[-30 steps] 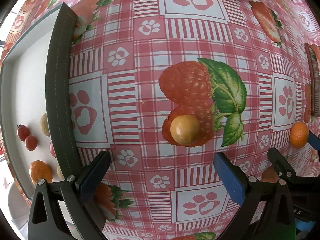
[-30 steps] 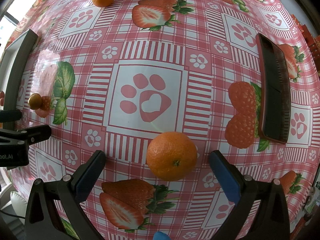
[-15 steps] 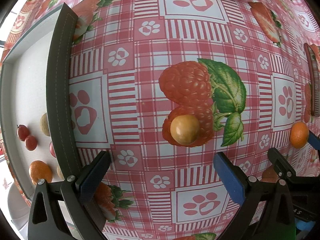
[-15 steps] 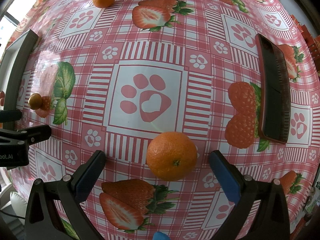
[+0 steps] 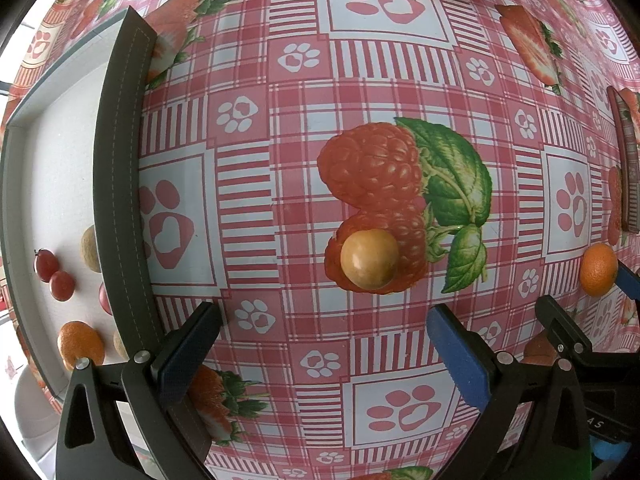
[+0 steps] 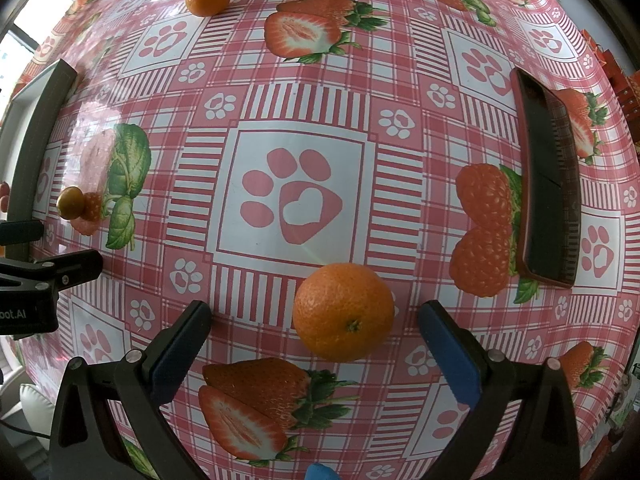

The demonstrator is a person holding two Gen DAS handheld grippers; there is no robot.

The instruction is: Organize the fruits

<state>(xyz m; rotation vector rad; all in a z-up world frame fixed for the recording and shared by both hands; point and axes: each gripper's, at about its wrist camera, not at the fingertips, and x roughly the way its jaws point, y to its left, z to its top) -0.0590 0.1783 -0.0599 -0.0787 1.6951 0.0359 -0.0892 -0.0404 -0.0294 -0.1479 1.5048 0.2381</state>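
Both tongs released, empty. Right tongs [image 6: 314,344]: orange [image 6: 343,311] on counter [image 6: 400,92] between tips, centered. Left tongs [image 5: 322,344]: yellow fruit [image 5: 370,259] just ahead. Advance, clench gently; round fruit may roll.

Both cameras sit low over the tablecloth [image 5: 248,200], each looking forward and down between its own two fingers. The left view faces the yellow fruit [image 5: 369,259], close ahead. The right view faces the orange [image 6: 343,311], closer still. Both views show both fruits.
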